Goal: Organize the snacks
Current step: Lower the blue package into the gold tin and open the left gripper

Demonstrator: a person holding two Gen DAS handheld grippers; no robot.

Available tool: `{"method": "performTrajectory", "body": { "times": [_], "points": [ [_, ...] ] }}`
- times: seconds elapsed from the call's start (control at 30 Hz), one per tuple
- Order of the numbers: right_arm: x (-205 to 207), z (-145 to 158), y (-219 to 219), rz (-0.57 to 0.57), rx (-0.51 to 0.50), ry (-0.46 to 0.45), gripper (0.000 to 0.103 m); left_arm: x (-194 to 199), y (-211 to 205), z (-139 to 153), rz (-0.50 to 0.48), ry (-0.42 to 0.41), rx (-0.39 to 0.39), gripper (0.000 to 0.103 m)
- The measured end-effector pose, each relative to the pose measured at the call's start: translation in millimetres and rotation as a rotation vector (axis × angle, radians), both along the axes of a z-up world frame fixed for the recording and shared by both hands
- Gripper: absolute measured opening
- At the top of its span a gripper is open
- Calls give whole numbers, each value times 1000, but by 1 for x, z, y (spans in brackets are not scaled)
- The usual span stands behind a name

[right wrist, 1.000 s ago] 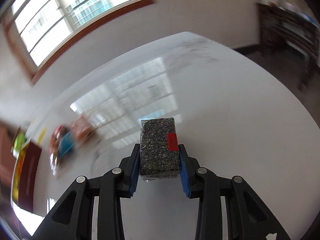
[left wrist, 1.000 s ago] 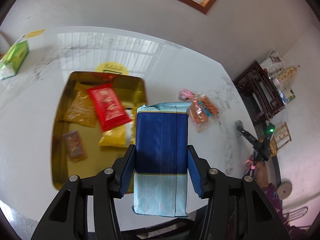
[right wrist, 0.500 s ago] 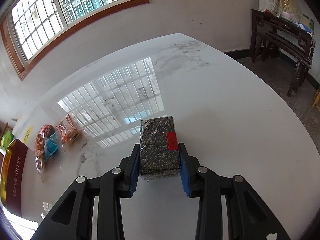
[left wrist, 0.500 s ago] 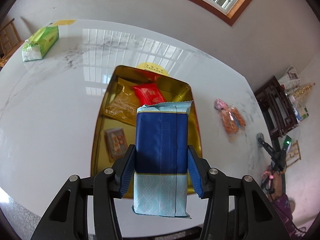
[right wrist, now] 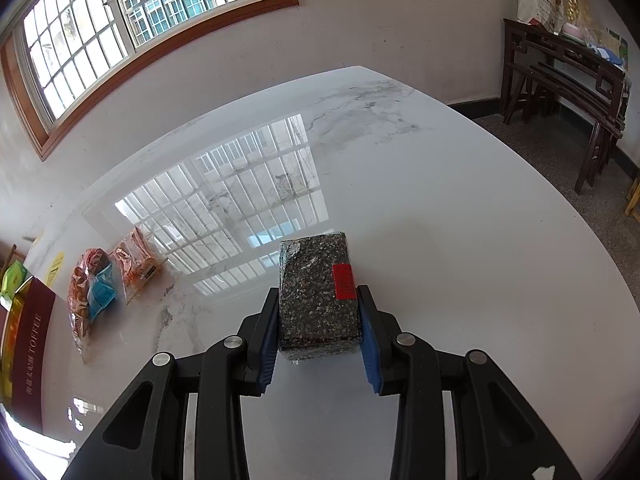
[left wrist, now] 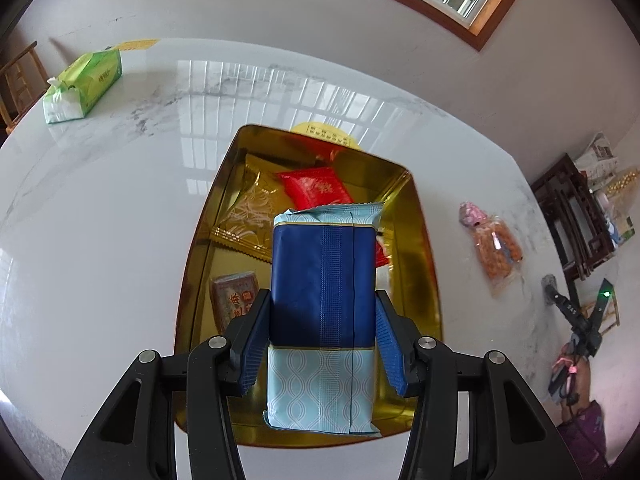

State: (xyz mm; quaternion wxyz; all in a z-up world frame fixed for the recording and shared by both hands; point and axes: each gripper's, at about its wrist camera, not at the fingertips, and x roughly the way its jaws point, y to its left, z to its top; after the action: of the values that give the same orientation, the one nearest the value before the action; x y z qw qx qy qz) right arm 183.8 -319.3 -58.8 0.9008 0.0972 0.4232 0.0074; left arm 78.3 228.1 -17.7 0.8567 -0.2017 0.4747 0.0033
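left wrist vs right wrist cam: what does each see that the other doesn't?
Left wrist only: left gripper shut on a blue foil snack pack above the open gold tin, whose inside with a red packet shows.

Right wrist only: right gripper shut on a dark speckled wrapped block, plus a dark wooden side table.

Both: white marble table, clear bags of orange snacks, green tissue pack.

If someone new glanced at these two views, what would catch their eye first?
Probably the blue snack pack clamped in the left gripper, held over the gold tin that already holds several snacks. Next, the dark speckled block gripped by the right gripper above the white marble table.
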Motion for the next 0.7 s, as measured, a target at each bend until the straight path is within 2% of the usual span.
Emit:
{"method": "performTrajectory", "body": {
  "times": [0.43,0.7],
  "points": [
    [1,-1,-1,0,-3,1,34,2,-6,-28,10,33,75,51],
    [1,0,-1,1,-3,1,34,2,-16,-27,-15,20,159,51]
  ]
}}
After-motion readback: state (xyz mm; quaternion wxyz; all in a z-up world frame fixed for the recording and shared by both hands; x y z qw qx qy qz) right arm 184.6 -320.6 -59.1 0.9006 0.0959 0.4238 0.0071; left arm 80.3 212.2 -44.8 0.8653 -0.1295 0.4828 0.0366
